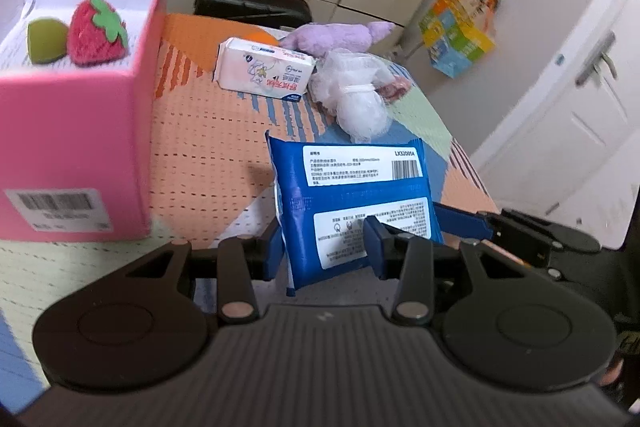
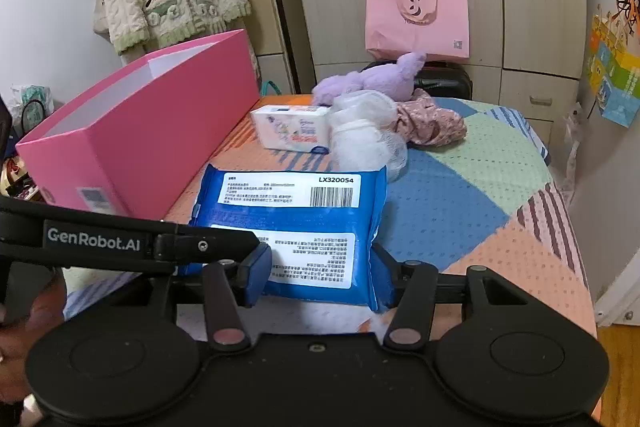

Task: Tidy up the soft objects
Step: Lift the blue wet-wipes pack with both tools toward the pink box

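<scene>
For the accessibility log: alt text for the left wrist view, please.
The left gripper is shut on a blue wipes pack above a patchwork cloth. At left, a pink box holds a plush strawberry.

Blue wipes pack (image 1: 352, 203), label up, tilted

A glossy plastic film was seen on the blue wipes pack (image 2: 296, 227); matt card on the pink box (image 2: 152, 143).

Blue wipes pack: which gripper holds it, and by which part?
The left gripper is shut on the blue wipes pack at its near edge. The right gripper flanks it too; whether it presses cannot be told.
</scene>
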The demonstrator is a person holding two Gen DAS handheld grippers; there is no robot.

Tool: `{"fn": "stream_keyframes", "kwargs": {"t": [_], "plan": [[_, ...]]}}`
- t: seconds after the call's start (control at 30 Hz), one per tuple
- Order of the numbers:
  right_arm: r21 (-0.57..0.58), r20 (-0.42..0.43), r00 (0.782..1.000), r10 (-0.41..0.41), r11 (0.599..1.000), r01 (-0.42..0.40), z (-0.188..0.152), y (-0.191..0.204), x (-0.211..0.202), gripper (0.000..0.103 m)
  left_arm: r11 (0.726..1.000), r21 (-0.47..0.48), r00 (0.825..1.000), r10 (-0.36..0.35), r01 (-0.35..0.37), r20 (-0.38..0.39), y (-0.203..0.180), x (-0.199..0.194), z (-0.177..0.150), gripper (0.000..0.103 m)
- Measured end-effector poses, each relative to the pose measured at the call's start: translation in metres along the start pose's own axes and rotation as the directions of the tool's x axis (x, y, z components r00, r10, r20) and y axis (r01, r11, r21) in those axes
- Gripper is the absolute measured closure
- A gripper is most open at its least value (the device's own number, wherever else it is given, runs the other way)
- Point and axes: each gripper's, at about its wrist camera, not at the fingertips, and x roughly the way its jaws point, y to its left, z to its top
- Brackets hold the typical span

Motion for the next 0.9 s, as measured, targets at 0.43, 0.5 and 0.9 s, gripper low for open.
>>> {"fn": "stream_keyframes", "kwargs": {"t": [0.43, 0.5, 0.9], "plan": [[0.053, -0.038, 0.998, 0.052, 0.997, -0.05, -0.01, 0.04, -0.03, 0.042, 0.998, 0.011, 0.996, -0.053, 0.054, -0.072, 0.02, -0.05, -0.013, 0.063], [0.059, -0.053, 0.997, 0.064, 0.996, -0.061, -0.012, 0.045, -0.032, 0.042, 0.999, 0.003, 0.996, -0.054, 0.054, -0.076, 0.023, -0.058, -0.019, 0.063], [0.029, -0.064, 0.987, 0.146, 0.989, -0.144, -0.024, 0.095, -0.052, 0.04, 0.998, -0.033, 0.995, -0.049, 0.046, -0.085, 0.054, -0.121, -0.045, 0.062]]}}
